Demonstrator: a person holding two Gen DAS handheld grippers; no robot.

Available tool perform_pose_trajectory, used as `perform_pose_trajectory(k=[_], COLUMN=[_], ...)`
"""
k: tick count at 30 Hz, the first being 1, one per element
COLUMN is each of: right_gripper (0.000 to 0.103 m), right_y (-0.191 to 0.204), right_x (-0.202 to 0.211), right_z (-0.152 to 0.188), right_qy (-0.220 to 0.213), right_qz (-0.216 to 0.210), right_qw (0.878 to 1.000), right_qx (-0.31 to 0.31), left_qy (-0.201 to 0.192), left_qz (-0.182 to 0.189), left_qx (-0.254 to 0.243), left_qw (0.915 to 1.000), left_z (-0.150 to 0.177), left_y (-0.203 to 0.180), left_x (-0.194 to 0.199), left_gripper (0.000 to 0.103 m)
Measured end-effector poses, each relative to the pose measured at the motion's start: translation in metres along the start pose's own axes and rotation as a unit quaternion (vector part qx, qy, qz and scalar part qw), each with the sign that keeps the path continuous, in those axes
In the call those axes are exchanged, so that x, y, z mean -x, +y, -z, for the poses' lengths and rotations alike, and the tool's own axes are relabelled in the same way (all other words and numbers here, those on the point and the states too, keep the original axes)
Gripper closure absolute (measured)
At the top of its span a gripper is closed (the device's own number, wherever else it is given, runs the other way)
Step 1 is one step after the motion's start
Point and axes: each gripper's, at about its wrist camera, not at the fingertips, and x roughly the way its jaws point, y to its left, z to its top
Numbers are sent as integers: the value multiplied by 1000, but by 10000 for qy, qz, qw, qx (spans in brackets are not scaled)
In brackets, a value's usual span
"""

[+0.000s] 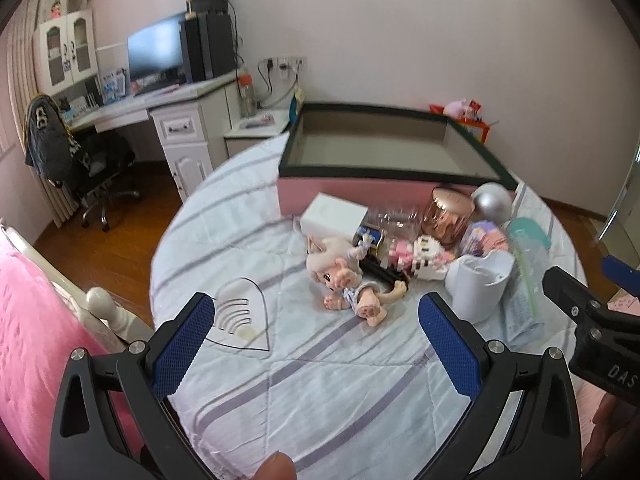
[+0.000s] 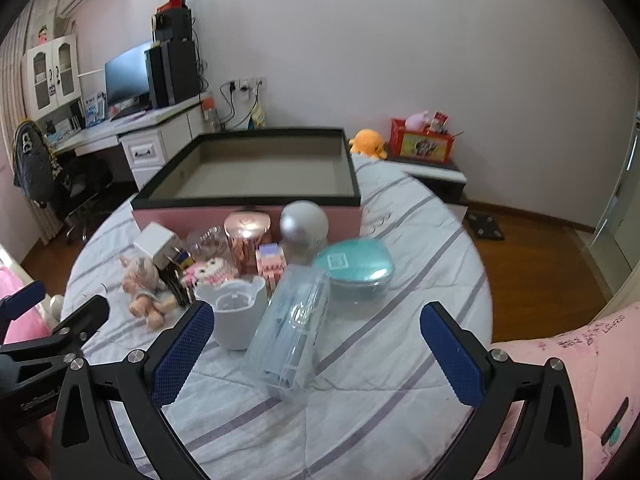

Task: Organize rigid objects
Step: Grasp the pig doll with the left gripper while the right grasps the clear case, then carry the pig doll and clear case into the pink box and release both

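A pink box with a dark rim (image 1: 384, 190) (image 2: 248, 200) stands open and empty at the far side of the bed. In front of it lies a cluster: a small doll (image 1: 346, 280) (image 2: 144, 288), a white carton (image 1: 334, 216) (image 2: 154, 242), a rose-gold jar (image 1: 448, 214) (image 2: 246, 240), a silver ball (image 1: 492, 202) (image 2: 304, 222), a white cup (image 1: 478, 284) (image 2: 236, 312), a clear plastic case (image 2: 290, 328) and a teal lidded case (image 2: 354, 276). My left gripper (image 1: 316, 344) is open, short of the doll. My right gripper (image 2: 316, 348) is open around the clear case's near end.
The objects lie on a striped white-and-lilac bedspread (image 1: 304, 392) (image 2: 380, 380). A pink pillow (image 2: 568, 360) lies at the right, a pink blanket (image 1: 28, 344) at the left. Wooden floor, a desk with a monitor (image 1: 156, 52) and an office chair (image 1: 80, 160) stand beyond.
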Motion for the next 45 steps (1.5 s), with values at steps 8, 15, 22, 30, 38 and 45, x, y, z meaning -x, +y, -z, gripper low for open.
perform_pose_trajectory(k=[8,15,22,30,38,45], right_gripper=[0,6,38,68,69,69], right_y=[-18,-21,-18,-17,-23,-28], right_x=[-33,-52,-64,-65,-52,-37], right_z=[6,7,7,10,14,11], right_qy=[425,668,803,828,740,607], right_qz=[-45,-328,-563,-841,-1003,-1045], right_qw=[9987,9963,9942,9922,9908,9911], right_qx=[-267,-439,-430,-407,-530,-566], left_qy=[333,599,729,730,681,516], left_qz=[37,-16,235,663,729,770], left_qx=[193,230,462,416,374,299], left_qw=[9993,9979,9960,9943,9943,9952], left_z=[-5,-10,-10,-10,-6,-6], left_y=[2,2,12,7,16,16], left_x=[-36,-63,-79,-78,-66,-46], left_gripper=[0,0,5,54,59,64])
